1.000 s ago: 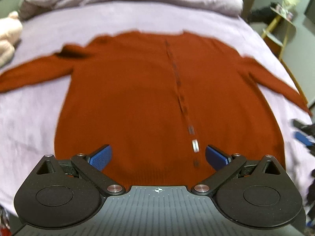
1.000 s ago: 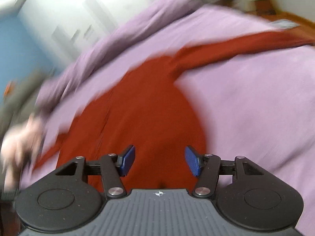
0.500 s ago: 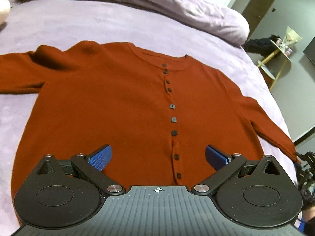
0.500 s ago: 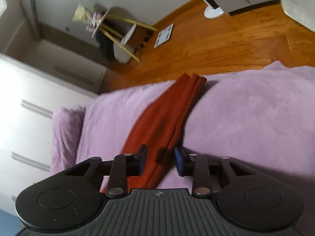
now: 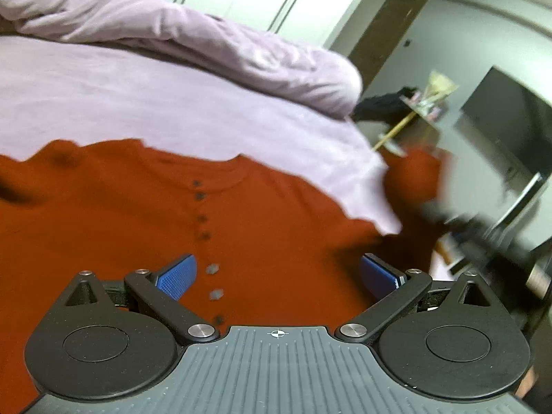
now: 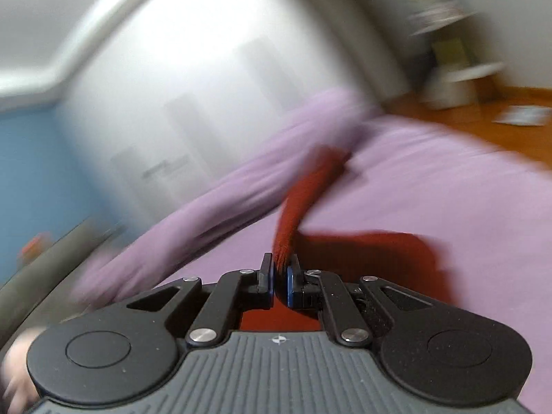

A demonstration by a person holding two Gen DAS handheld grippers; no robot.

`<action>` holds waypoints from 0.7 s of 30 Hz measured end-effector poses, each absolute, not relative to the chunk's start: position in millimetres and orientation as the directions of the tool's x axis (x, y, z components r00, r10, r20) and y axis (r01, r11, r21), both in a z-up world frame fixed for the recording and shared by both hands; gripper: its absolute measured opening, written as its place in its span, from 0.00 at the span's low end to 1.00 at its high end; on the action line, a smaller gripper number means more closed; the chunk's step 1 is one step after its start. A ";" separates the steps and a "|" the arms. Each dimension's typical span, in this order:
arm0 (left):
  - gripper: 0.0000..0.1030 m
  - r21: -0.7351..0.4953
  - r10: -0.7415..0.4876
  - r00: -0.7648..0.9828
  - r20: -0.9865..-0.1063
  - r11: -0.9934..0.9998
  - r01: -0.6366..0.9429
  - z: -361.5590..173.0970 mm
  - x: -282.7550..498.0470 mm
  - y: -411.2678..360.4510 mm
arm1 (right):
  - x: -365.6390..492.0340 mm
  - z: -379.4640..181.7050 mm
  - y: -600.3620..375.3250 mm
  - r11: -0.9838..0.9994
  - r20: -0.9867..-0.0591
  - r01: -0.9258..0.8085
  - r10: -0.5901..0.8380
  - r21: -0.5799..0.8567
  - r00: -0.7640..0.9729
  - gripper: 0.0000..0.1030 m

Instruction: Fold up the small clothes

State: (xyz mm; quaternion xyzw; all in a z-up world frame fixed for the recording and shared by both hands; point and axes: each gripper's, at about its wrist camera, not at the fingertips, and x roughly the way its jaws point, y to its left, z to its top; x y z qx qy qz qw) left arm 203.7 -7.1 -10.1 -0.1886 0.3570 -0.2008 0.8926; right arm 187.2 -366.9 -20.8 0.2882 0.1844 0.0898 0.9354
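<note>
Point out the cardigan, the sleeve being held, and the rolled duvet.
cardigan (image 5: 138, 214), left wrist view, on its chest.
sleeve (image 6: 303, 200), right wrist view, mid-length, above the tongs.
duvet (image 5: 207, 48), left wrist view, on its top.

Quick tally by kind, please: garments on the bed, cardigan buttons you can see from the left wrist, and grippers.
Garments: 1, the rust cardigan, its sleeve pinched in the right gripper.
Buttons showing: 7, blurred, so roughly.
Grippers: 2; the left gripper is open above the cardigan.
Total: 10.
</note>
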 end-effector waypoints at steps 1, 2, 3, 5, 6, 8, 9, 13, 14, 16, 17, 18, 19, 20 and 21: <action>1.00 -0.500 -0.515 0.650 -0.559 0.834 0.231 -12.7 209.7 -8.2 | 188.8 -25.3 -344.0 0.814 -0.295 -0.131 0.348 0.566 0.890 0.07; 1.00 -0.515 -0.527 0.636 -0.564 0.826 0.228 -17.0 216.0 -8.9 | 188.7 -32.5 -323.4 0.812 -0.309 -0.171 0.395 0.558 0.865 0.12; 1.00 -0.534 -0.540 0.618 -0.572 0.817 0.220 -22.1 222.7 -8.2 | 187.2 -41.6 -306.8 0.816 -0.330 -0.187 0.416 0.547 0.847 0.16; 0.99 -0.562 -0.548 0.588 -0.595 0.807 0.184 -35.6 236.1 -4.0 | 181.9 -62.9 -287.2 0.847 -0.408 -0.119 0.368 0.519 0.836 0.30; 0.99 -0.569 -0.547 0.580 -0.604 0.805 0.166 -40.3 241.0 -2.1 | 177.8 -75.2 -285.2 0.843 -0.433 -0.092 0.362 0.530 0.826 0.30; 0.99 -0.576 -0.543 0.557 -0.628 0.806 0.134 -55.2 251.6 1.1 | 168.6 -96.0 -291.1 0.812 -0.475 -0.025 0.366 0.583 0.800 0.30; 0.98 -0.575 -0.532 0.548 -0.645 0.811 0.110 -62.4 255.2 1.2 | 162.8 -105.7 -297.1 0.792 -0.488 0.002 0.375 0.611 0.788 0.30; 0.81 -0.598 -0.558 0.467 -0.686 0.798 0.076 -86.3 270.8 -4.3 | 133.4 -137.1 -312.0 0.744 -0.517 0.093 0.363 0.662 0.775 0.25; 0.79 -0.600 -0.563 0.438 -0.701 0.797 0.065 -92.3 274.5 -6.6 | 131.9 -140.2 -320.7 0.728 -0.510 0.102 0.366 0.678 0.778 0.22; 0.79 -0.582 -0.549 0.405 -0.731 0.812 0.051 -103.0 282.0 -12.0 | 123.2 -145.7 -326.8 0.691 -0.489 0.117 0.372 0.713 0.789 0.19; 0.78 -0.576 -0.546 0.402 -0.735 0.816 0.055 -104.9 286.6 -14.1 | 121.0 -145.7 -323.2 0.681 -0.487 0.126 0.370 0.722 0.791 0.19; 0.76 -0.568 -0.537 0.410 -0.737 0.821 0.055 -104.1 288.7 -15.6 | 121.4 -147.3 -324.0 0.673 -0.483 0.130 0.369 0.728 0.794 0.19; 0.67 -0.560 -0.529 0.417 -0.739 0.826 0.055 -101.9 289.1 -16.7 | 123.3 -146.4 -321.7 0.674 -0.483 0.132 0.365 0.727 0.796 0.19; 0.50 -0.551 -0.523 0.421 -0.741 0.832 0.063 -100.5 291.1 -17.9 | 122.4 -146.8 -321.6 0.680 -0.484 0.130 0.361 0.721 0.797 0.19; 0.39 -0.541 -0.517 0.422 -0.745 0.838 0.071 -99.1 291.8 -19.4 | 121.5 -146.8 -319.9 0.691 -0.486 0.126 0.354 0.711 0.799 0.19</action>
